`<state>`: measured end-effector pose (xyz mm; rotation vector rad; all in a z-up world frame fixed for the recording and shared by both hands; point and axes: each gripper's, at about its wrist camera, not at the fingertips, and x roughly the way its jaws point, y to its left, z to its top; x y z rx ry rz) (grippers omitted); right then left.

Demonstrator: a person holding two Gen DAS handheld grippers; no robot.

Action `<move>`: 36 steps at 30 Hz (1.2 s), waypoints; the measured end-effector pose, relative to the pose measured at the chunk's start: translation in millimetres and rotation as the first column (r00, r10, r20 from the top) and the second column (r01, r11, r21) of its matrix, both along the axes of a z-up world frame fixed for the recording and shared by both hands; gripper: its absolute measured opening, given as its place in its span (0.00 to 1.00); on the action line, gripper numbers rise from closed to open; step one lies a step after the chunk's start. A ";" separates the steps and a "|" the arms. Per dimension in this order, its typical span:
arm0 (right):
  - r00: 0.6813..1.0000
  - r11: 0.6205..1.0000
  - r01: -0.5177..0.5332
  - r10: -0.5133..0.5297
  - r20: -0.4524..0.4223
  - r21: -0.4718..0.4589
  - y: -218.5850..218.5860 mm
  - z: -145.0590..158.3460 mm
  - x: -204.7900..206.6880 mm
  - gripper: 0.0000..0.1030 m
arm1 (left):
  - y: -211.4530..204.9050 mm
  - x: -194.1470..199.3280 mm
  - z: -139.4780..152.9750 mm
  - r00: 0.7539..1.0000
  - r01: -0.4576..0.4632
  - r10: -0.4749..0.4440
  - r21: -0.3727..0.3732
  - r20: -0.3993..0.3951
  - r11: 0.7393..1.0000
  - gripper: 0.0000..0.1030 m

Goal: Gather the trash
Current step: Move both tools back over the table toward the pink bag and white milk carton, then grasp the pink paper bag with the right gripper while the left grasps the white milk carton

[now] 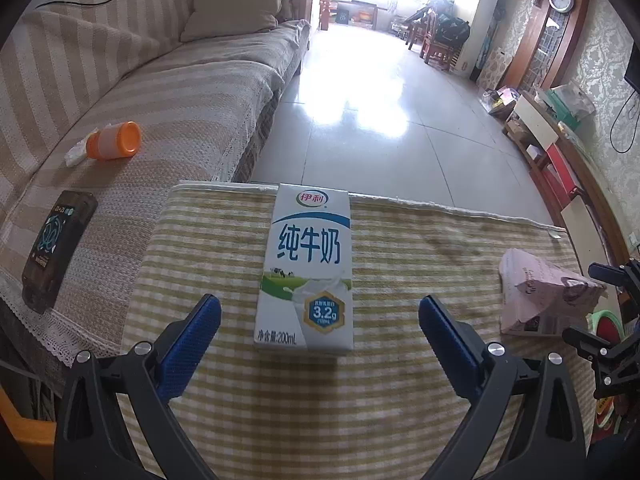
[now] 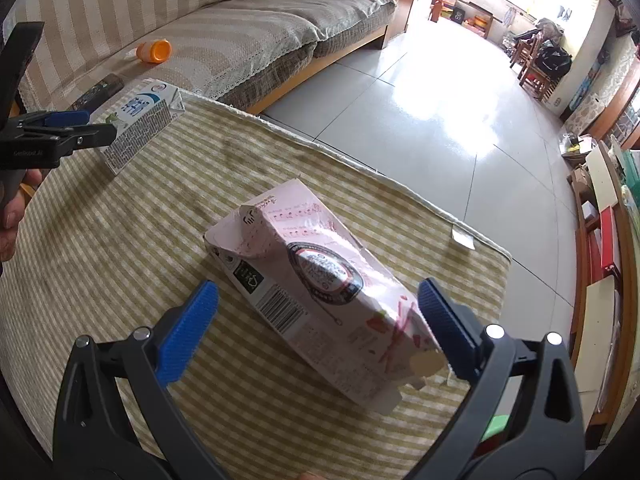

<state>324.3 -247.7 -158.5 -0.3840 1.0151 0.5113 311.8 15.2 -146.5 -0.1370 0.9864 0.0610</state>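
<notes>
A white and blue milk carton lies flat on the checked tablecloth, label up. My left gripper is open, its blue pads either side of the carton's near end, apart from it. A crumpled pink carton lies on the cloth; it also shows in the left wrist view. My right gripper is open around its near end, the right pad close to or touching it. The milk carton and left gripper show at the far left of the right wrist view.
A striped sofa stands left of the table, with an orange-capped cup and a dark flat packet on it. Tiled floor lies beyond the table's far edge. Shelves and boxes line the right wall.
</notes>
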 end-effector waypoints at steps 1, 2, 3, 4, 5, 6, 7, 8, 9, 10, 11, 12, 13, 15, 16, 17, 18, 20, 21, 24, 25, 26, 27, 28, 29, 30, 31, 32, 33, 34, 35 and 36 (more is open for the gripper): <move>1.000 1.000 -0.020 0.019 -0.003 -0.018 2.6 -3.3 2.3 0.95 | 0.5 4.9 -3.4 1.000 0.000 0.000 0.007 -0.009 1.000 0.92; 0.999 0.998 -0.048 0.048 -0.003 -0.036 6.0 -6.6 3.6 0.95 | 1.2 9.4 -5.8 1.000 0.000 0.000 0.013 -0.014 1.000 0.92; 0.997 0.996 -0.075 0.075 -0.004 -0.048 8.8 -9.6 4.2 0.95 | 1.8 13.3 -8.2 1.000 0.000 0.000 0.018 -0.018 1.000 0.92; 0.995 0.994 -0.099 0.099 -0.010 -0.055 12.2 -12.4 5.2 0.95 | 2.6 16.7 -10.4 1.000 -0.002 0.002 0.021 -0.023 1.000 0.92; 0.993 0.991 -0.121 0.120 -0.020 -0.064 15.4 -16.2 6.4 0.96 | 3.1 19.5 -11.8 1.000 -0.005 0.005 0.023 -0.026 1.000 0.92; 0.991 0.988 -0.132 0.131 -0.019 -0.075 17.3 -18.2 7.4 0.96 | 4.4 22.3 -13.5 1.000 -0.008 0.008 0.024 -0.026 1.000 0.92; 0.990 0.986 -0.143 0.142 -0.017 -0.084 19.3 -20.0 8.8 0.95 | 4.9 24.0 -14.8 1.000 -0.009 0.010 0.024 -0.027 1.000 0.92; 0.988 0.984 -0.151 0.150 -0.020 -0.095 20.4 -22.4 10.7 0.95 | 4.7 25.2 -16.1 1.000 -0.010 0.011 0.027 -0.028 1.000 0.92; 0.988 0.982 -0.157 0.156 -0.022 -0.107 21.5 -24.8 12.2 0.95 | 4.4 26.7 -17.4 0.999 -0.008 0.009 0.030 -0.030 1.000 0.92; 0.987 0.980 -0.162 0.160 -0.022 -0.115 22.3 -26.8 13.2 0.95 | 4.0 28.1 -18.4 0.999 -0.006 0.007 0.035 -0.031 0.999 0.92; 0.987 0.979 -0.162 0.160 -0.023 -0.123 22.2 -28.6 15.2 0.95 | 3.7 29.4 -19.1 0.999 -0.003 0.005 0.040 -0.031 0.999 0.92; 0.987 0.979 -0.161 0.159 -0.025 -0.129 22.6 -30.3 16.0 0.95 | 2.7 31.4 -20.3 0.999 -0.001 0.003 0.043 -0.033 0.999 0.92; 0.987 0.979 -0.161 0.159 -0.026 -0.129 21.9 -31.2 16.5 0.95 | 2.0 33.1 -21.8 0.999 0.003 -0.001 0.046 -0.037 0.999 0.92; 0.987 0.979 -0.162 0.160 -0.025 -0.123 20.3 -31.4 16.3 0.95 | -0.3 34.6 -23.6 0.999 0.006 -0.004 0.051 -0.040 0.999 0.92; 0.987 0.980 -0.158 0.157 -0.023 -0.124 20.1 -31.8 16.9 0.92 | -0.6 34.6 -23.6 0.999 0.007 -0.005 0.052 -0.039 0.999 0.92; 0.988 0.980 -0.156 0.154 -0.023 -0.123 19.8 -31.8 17.0 0.92 | -1.3 34.3 -22.9 0.999 0.008 -0.007 0.052 -0.034 0.999 0.92; 0.988 0.981 -0.154 0.152 -0.024 -0.116 18.7 -31.5 17.5 0.92 | -1.6 33.9 -22.1 1.000 0.011 -0.009 0.048 -0.029 0.999 0.90; 0.988 0.982 -0.152 0.151 -0.023 -0.113 19.2 -31.6 20.0 0.91 | -4.2 33.4 -19.7 1.000 0.014 -0.013 0.044 -0.024 0.999 0.82; 0.988 0.982 -0.153 0.151 -0.021 -0.112 19.0 -31.8 19.4 0.90 | -5.1 32.5 -18.2 1.000 0.018 -0.017 0.043 -0.020 0.999 0.78; 0.988 0.982 -0.151 0.150 -0.022 -0.113 16.5 -31.7 18.9 0.87 | -7.6 30.8 -16.7 1.000 0.022 -0.021 0.045 -0.020 0.999 0.62; 0.989 0.982 -0.151 0.150 -0.020 -0.114 16.1 -31.1 18.0 0.85 | -8.1 29.8 -17.3 0.999 0.024 -0.023 0.038 -0.024 0.999 0.54; 0.989 0.982 -0.148 0.147 -0.019 -0.113 14.4 -30.4 17.2 0.84 | -8.1 28.8 -17.8 0.999 0.026 -0.025 0.032 -0.026 0.999 0.50; 0.990 0.984 -0.142 0.141 -0.018 -0.111 13.4 -29.6 16.6 0.82 | -8.7 27.3 -18.1 0.999 0.031 -0.031 0.028 -0.025 0.999 0.48; 0.991 0.985 -0.137 0.136 -0.019 -0.107 12.3 -28.8 15.9 0.82 | -9.4 26.0 -17.7 0.999 0.037 -0.037 0.026 -0.022 0.999 0.48; 0.991 0.986 -0.132 0.131 -0.019 -0.105 11.8 -28.2 14.6 0.81 | -10.3 24.4 -17.3 0.999 0.043 -0.043 0.024 -0.022 0.999 0.48; 0.992 0.987 -0.124 0.123 -0.017 -0.102 9.6 -26.5 13.1 0.81 | -10.4 23.7 -17.2 0.999 0.047 -0.047 0.020 -0.021 0.999 0.48; 0.993 0.989 -0.116 0.115 -0.019 -0.096 8.4 -25.8 11.6 0.81 | -9.5 22.4 -16.9 0.999 0.049 -0.049 0.017 -0.020 0.999 0.48; 0.994 0.990 -0.110 0.108 -0.024 -0.087 7.2 -25.2 10.7 0.81 | -8.9 21.1 -16.2 0.999 0.050 -0.049 0.018 -0.018 0.999 0.48; 0.994 0.991 -0.105 0.103 -0.024 -0.083 5.9 -24.5 8.8 0.80 | -8.7 19.7 -14.7 0.999 0.050 -0.050 0.017 -0.016 0.999 0.48; 0.995 0.992 -0.100 0.099 -0.023 -0.081 5.4 -23.3 7.2 0.80 | -8.1 18.3 -13.2 0.999 0.052 -0.051 0.015 -0.012 0.999 0.48; 0.995 0.993 -0.094 0.092 -0.022 -0.076 4.5 -21.7 5.2 0.80 | -7.8 16.5 -10.9 0.999 0.052 -0.052 0.016 -0.007 0.999 0.48; 0.996 0.994 -0.088 0.087 -0.023 -0.069 3.9 -20.1 3.0 0.80 | -7.5 14.6 -8.1 0.999 0.052 -0.052 0.019 -0.001 0.998 0.48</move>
